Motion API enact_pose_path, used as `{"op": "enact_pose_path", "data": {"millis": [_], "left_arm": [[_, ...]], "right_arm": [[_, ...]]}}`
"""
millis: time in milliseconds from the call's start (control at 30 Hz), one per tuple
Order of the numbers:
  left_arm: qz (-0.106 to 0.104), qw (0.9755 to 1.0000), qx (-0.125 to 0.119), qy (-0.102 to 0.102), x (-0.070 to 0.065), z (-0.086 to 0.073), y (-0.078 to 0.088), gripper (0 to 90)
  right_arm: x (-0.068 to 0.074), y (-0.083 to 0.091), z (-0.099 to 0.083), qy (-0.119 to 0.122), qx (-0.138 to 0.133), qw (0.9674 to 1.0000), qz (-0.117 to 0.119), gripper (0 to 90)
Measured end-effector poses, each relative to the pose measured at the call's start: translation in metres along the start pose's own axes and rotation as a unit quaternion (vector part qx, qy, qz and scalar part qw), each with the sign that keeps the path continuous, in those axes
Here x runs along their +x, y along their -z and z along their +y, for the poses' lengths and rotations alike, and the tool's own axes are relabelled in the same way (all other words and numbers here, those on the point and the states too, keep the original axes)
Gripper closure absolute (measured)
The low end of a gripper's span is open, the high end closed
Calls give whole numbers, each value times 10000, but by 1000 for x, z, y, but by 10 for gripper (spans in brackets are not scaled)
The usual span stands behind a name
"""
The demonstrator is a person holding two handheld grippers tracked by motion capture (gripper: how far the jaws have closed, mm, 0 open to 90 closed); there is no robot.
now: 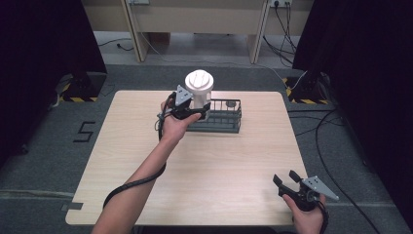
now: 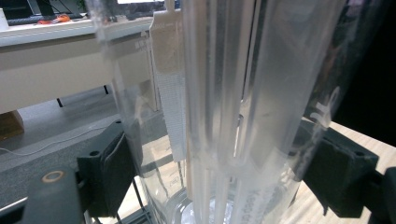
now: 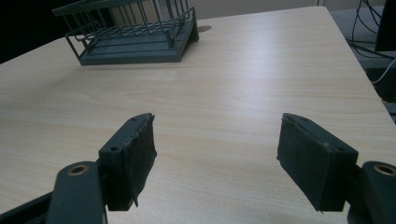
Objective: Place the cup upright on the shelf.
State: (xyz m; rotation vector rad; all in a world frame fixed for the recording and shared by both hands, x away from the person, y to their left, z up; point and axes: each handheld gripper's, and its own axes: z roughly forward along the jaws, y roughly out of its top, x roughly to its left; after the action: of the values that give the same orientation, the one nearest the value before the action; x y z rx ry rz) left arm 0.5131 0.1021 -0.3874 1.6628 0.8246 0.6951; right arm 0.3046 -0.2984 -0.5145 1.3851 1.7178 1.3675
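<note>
A clear plastic container with a white lid (image 1: 198,87) stands upright over the left end of a dark wire basket (image 1: 221,117) at the back middle of the table. My left gripper (image 1: 195,110) is shut on the container's lower body. In the left gripper view the clear ribbed container (image 2: 224,107) sits between both black pads (image 2: 109,175), with the basket's wire just below. Whether its base touches the basket floor I cannot tell. My right gripper (image 1: 288,179) rests open near the table's front right corner; in the right gripper view its pads (image 3: 133,158) hold nothing, and the basket (image 3: 135,35) lies far ahead.
The light wooden table (image 1: 209,165) has bare surface between the basket and the front edge. Black curtains flank both sides. Cables (image 1: 336,122) run over the grey floor at the right, and a pale desk (image 1: 195,19) stands behind the table.
</note>
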Motion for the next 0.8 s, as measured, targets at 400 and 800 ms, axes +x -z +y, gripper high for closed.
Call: {"op": "enact_pose_path", "data": {"millis": [400, 800], "left_arm": [[5, 10000, 39, 18, 1, 0, -13, 178], [0, 10000, 41, 5, -2, 7, -26, 178]], "right_arm": [[-1, 0, 0, -65, 26, 10000, 19, 279], [-1, 0, 0, -89, 3, 10000, 14, 280]]}}
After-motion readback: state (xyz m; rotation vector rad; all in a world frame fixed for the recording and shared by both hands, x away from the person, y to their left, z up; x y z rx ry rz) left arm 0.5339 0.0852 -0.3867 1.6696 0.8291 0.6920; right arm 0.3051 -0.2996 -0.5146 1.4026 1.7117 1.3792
